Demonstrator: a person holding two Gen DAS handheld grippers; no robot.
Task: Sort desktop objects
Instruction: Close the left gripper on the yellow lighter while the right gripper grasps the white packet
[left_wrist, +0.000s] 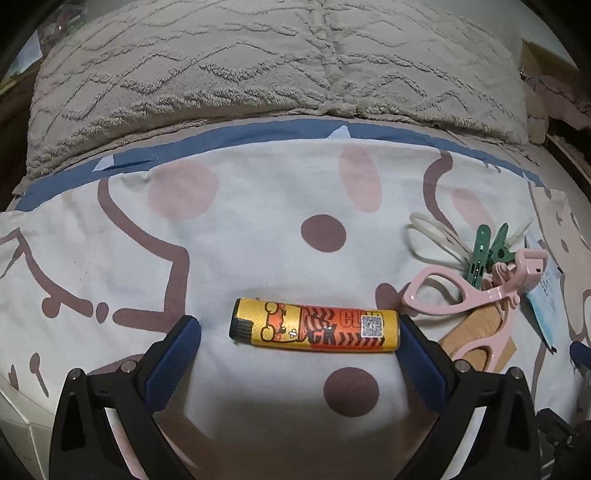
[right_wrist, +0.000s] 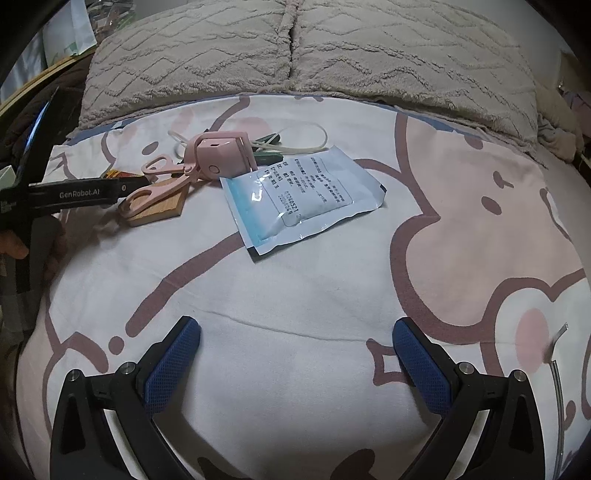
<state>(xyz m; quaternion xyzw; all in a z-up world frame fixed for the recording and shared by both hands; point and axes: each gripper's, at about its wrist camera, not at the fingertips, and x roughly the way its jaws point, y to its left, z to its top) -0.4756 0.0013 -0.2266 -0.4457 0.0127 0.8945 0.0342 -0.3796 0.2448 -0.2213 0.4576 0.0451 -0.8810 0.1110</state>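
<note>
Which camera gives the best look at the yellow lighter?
The left wrist view: the lighter lies whole between the open left gripper. The right wrist view shows only a sliver of it behind that gripper.

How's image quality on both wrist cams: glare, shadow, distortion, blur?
Left wrist: strong fisheye bowing, dark vignetted corners; the yellow-and-orange printed lighter is sharp, and a soft shadow falls on the cartoon-print bedsheet below it. Right wrist: same barrel distortion; specular glare on the blue-and-white sealed plastic packet; the thin metal strip at the right edge looks smeared.
</note>
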